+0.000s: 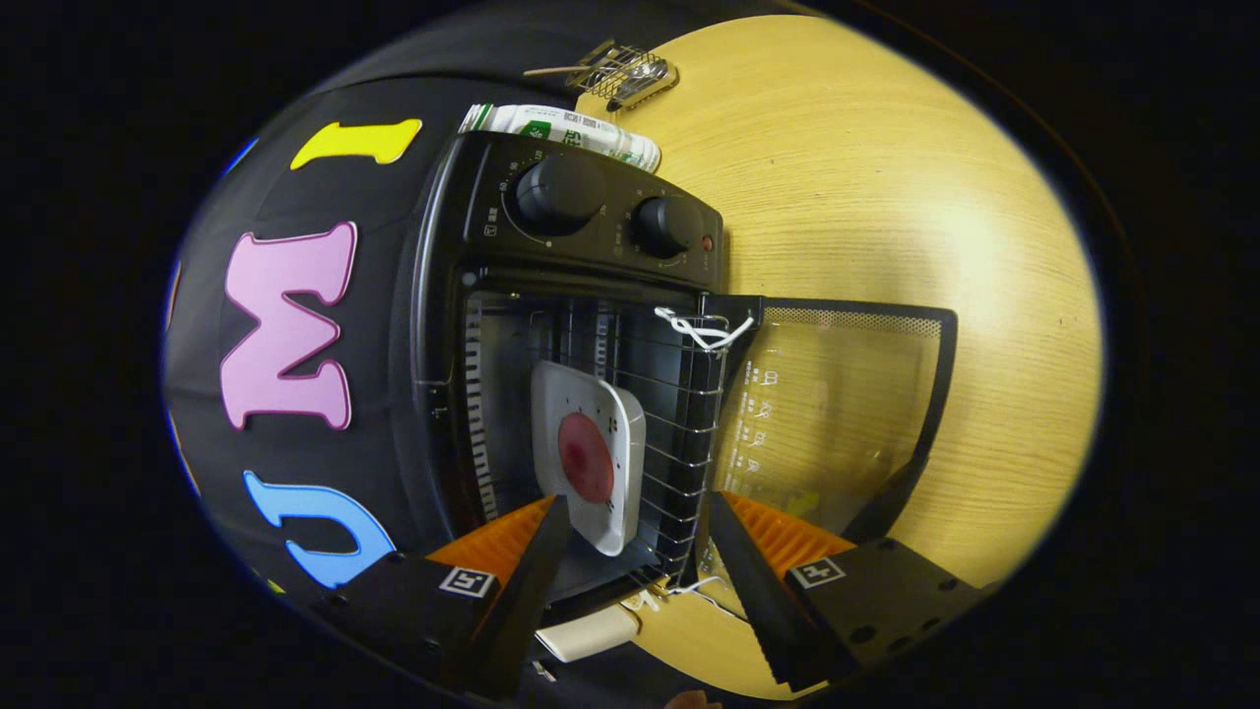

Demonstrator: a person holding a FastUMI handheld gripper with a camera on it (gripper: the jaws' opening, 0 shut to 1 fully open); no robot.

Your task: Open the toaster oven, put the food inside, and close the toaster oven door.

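The black toaster oven point(591, 231) stands on the wooden table point(886, 197) with its glass door point(837, 394) swung fully open and lying flat toward me. Inside, a white square plate point(602, 394) with a round red piece of food point(586, 458) rests on the wire rack point(679, 433). My gripper point(635, 500) is open at the oven mouth. The plate's near edge lies between the fingers, close to one fingertip point(551, 517). The other fingertip point(724, 522) is by the rack's edge at the door hinge.
Two knobs point(556, 192) sit on the oven's control panel. A rolled white and green packet point(571, 128) lies behind the oven, and a small wire holder point(625, 74) beyond it. A white string point(701, 330) is tied at the door's corner. A white object point(591, 635) lies under the fingers.
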